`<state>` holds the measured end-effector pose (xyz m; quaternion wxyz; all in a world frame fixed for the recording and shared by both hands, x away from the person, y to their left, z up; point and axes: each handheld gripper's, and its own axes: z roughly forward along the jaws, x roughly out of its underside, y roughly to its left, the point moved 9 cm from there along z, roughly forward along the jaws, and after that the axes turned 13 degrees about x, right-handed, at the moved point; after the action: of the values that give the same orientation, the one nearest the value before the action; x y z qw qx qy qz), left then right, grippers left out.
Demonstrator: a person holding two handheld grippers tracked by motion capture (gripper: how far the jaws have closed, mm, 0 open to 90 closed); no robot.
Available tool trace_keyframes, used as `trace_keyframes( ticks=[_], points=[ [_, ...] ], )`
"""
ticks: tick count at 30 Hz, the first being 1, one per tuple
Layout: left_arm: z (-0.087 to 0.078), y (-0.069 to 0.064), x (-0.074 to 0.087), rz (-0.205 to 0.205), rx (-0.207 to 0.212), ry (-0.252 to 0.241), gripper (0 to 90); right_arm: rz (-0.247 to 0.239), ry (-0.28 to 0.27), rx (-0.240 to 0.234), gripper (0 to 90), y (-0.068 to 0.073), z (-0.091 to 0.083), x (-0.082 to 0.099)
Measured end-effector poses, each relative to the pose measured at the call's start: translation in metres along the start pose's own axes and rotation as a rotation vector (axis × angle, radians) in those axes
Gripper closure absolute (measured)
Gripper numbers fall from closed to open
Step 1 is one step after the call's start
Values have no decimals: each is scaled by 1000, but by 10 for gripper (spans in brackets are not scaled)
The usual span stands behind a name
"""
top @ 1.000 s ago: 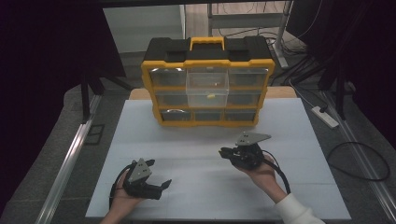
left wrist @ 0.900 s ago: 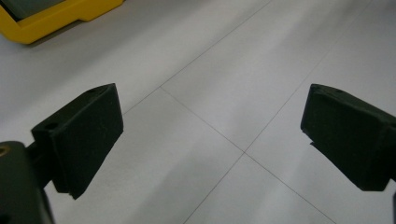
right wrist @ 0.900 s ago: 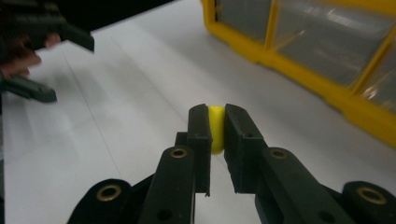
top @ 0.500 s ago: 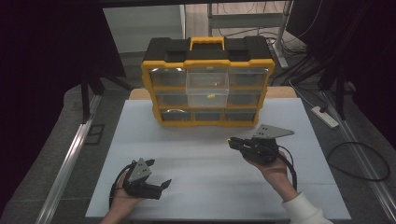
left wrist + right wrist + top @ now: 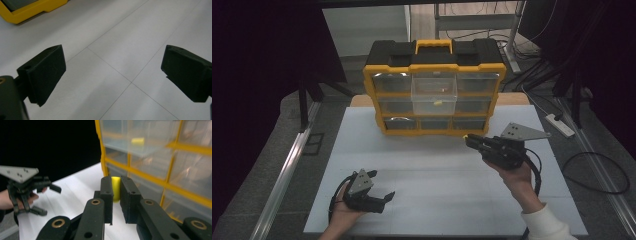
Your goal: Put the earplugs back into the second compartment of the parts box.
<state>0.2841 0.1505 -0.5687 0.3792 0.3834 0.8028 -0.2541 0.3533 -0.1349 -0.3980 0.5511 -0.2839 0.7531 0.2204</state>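
Gripping a small yellow piece (image 5: 115, 188), right tongs (image 5: 116, 195) clamp it beside the drawer organizer (image 5: 434, 95); left tongs (image 5: 112, 72) apart, near table's front edge.

The yellow piece (image 5: 115, 187) sits between the right gripper (image 5: 116, 195) fingers (image 5: 107, 195), which cover most of it, so its shape cannot be told. From above it is a mere yellow speck at the tip. The organizer (image 5: 30, 8) is cut off by the top edge in the left gripper view. Drawer contents look blurred; the small yellow item (image 5: 437, 103) is too small to name.
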Motion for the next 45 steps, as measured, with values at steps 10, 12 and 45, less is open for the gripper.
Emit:
trace_keyframes(
  ticks=[10,12,45],
  points=[
    [1,0,-1,0,2,1,60,13,-83,16,804,-6,-9,-47],
    [0,0,0,0,2,1,60,20,-95,13,804,-7,-8,-56],
    [0,0,0,10,4,-1,63,1,-52,63,800,-10,72,-126]
  ],
)
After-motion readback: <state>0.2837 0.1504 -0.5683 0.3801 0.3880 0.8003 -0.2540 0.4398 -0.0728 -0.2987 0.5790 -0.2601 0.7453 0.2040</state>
